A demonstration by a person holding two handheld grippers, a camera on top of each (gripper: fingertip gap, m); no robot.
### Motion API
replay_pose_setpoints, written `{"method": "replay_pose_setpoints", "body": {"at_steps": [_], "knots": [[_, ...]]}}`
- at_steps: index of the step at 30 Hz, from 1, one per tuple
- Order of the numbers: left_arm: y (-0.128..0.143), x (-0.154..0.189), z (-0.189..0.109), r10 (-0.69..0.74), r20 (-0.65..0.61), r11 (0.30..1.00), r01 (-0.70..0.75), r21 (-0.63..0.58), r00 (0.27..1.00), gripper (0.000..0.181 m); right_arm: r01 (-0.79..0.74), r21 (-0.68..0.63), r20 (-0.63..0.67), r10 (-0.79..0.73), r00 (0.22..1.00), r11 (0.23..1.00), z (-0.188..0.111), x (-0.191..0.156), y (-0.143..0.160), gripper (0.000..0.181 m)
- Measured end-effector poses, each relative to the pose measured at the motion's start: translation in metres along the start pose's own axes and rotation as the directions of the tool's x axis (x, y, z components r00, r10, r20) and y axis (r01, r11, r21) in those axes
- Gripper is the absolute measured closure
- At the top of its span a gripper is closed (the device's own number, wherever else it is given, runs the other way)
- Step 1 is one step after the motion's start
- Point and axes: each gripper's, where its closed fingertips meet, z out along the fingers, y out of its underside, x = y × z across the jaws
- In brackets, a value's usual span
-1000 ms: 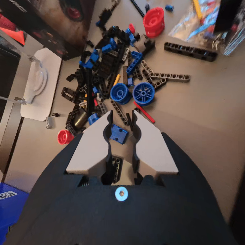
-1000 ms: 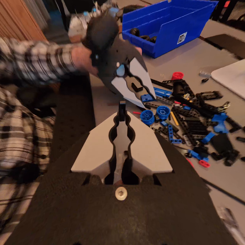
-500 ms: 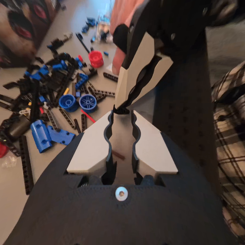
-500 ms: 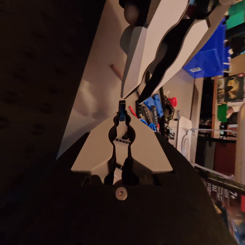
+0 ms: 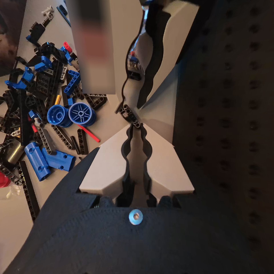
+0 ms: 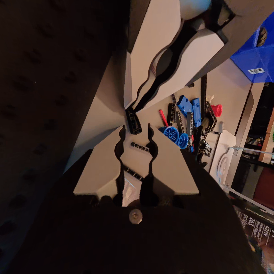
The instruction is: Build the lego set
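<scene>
A short black curved lego beam (image 5: 130,116) is held above the grey table (image 5: 112,118). My left gripper (image 5: 136,126) is shut on its near end. In the right wrist view the beam (image 6: 133,121) hangs from the left gripper's tips (image 6: 131,107). My right gripper (image 6: 136,126) is open, its fingertips on either side of the beam's free end without gripping it. In the left wrist view the right gripper (image 5: 129,108) comes down from the top, jaws apart.
A pile of loose black and blue pieces (image 5: 38,83) lies left, with two blue wheels (image 5: 80,114), a red axle (image 5: 89,133) and blue panels (image 5: 57,160). A dark perforated board (image 5: 222,133) lies right. A blue bin (image 6: 255,59) and the set's box (image 6: 259,237) are nearby. Left and right tips are no more than a few centimetres apart. The red axle (image 5: 89,133) lies around 6 centimeters away from my right fingertips. The right camera catches it too, in the right wrist view (image 6: 165,119).
The left gripper swung from the pile to meet the right gripper and closed on the black beam. The right gripper, shut on that piece before, has opened.
</scene>
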Motion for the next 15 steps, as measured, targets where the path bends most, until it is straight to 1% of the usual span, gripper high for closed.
{"method": "replay_pose_setpoints", "body": {"at_steps": [2, 4, 6, 8, 10, 15], "knots": [[-0.002, 0.001, 0.0, -0.006, 0.007, 1.0, 0.006, -0.005, 1.0, 0.173, -0.061, 0.019, 0.017, 0.061, 0.998, 0.998, -0.007, 0.0, 0.001, 0.152], [-0.004, -0.002, -0.002, -0.036, 0.015, 0.999, 0.036, 0.008, 0.999, 0.168, -0.126, 0.015, 0.024, 0.126, 0.992, 0.992, -0.011, 0.0, 0.004, 0.157], [-0.001, -0.002, -0.002, -0.063, 0.011, 0.998, 0.063, -0.007, 0.998, 0.168, -0.172, -0.001, 0.035, 0.172, 0.985, 0.985, -0.01, -0.002, 0.007, 0.164], [0.003, 0.002, 0.001, -0.065, -0.002, 0.997, 0.065, -0.029, 0.998, 0.168, -0.188, -0.027, 0.039, 0.189, 0.981, 0.982, -0.004, -0.004, 0.011, 0.167], [0.0, 0.007, 0.003, -0.067, -0.011, 0.998, 0.067, -0.02, 0.998, 0.17, -0.212, -0.034, 0.039, 0.213, 0.976, 0.977, 0.001, -0.004, 0.013, 0.169], [-0.008, 0.017, 0.008, -0.068, -0.037, 0.997, 0.069, 0.025, 0.997, 0.169, -0.259, 0.008, 0.053, 0.258, 0.965, 0.966, 0.007, -0.001, 0.008, 0.171]]}}
